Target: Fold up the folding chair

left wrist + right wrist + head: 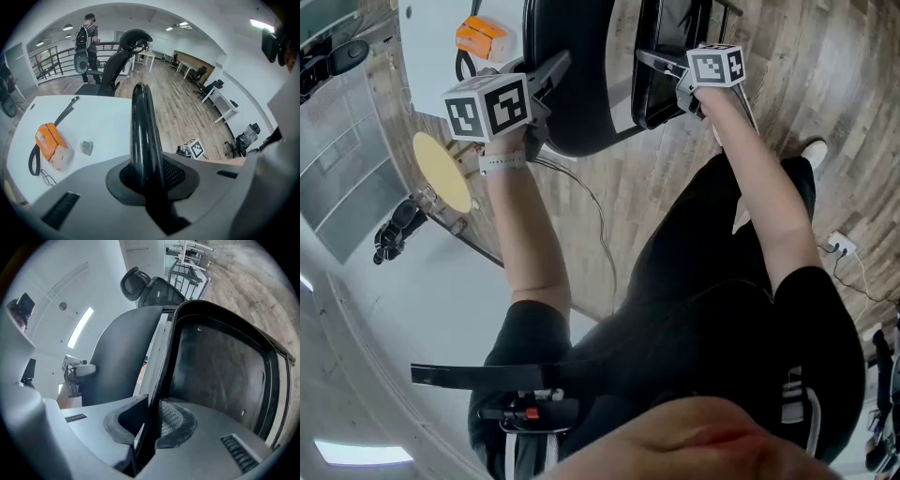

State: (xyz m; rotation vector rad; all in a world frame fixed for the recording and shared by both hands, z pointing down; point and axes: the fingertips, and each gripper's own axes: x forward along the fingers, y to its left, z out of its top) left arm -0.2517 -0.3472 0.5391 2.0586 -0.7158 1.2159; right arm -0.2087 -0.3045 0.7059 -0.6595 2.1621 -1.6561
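Two tools are at work here, each clamped on a different panel of the folding chair (581, 103), which stands on the wooden floor (675, 169) at about 12 o'clock in the head view, just in front of the person.

The left tool (546, 82) is closed on the thin, rounded rim of the black backrest (572, 56). In the left gripper view that rim rises straight out from between the pads, with no gap showing on either side. The right tool (661, 67) is closed on the edge of the seat (220, 366). Its own view shows the edge pinched between the pads and the seat's underside, with its screw heads, filling the 2 to 4 o'clock part of the picture.

From the head view the seat stands steeply beside the backrest, at about 1 o'clock from it, with a narrow strip of floor visible between them. I judge the fold to be well along but not finished: the seat is raised, yet not flat against the back.

The next move calls for bringing the two panels together until they meet. Both grips are on thin edges, so the clamps must hold firm or they may slip. A white surface (98, 122) carrying an orange pack (50, 145) lies close by at 11 o'clock, so the chair should be kept clear of it.
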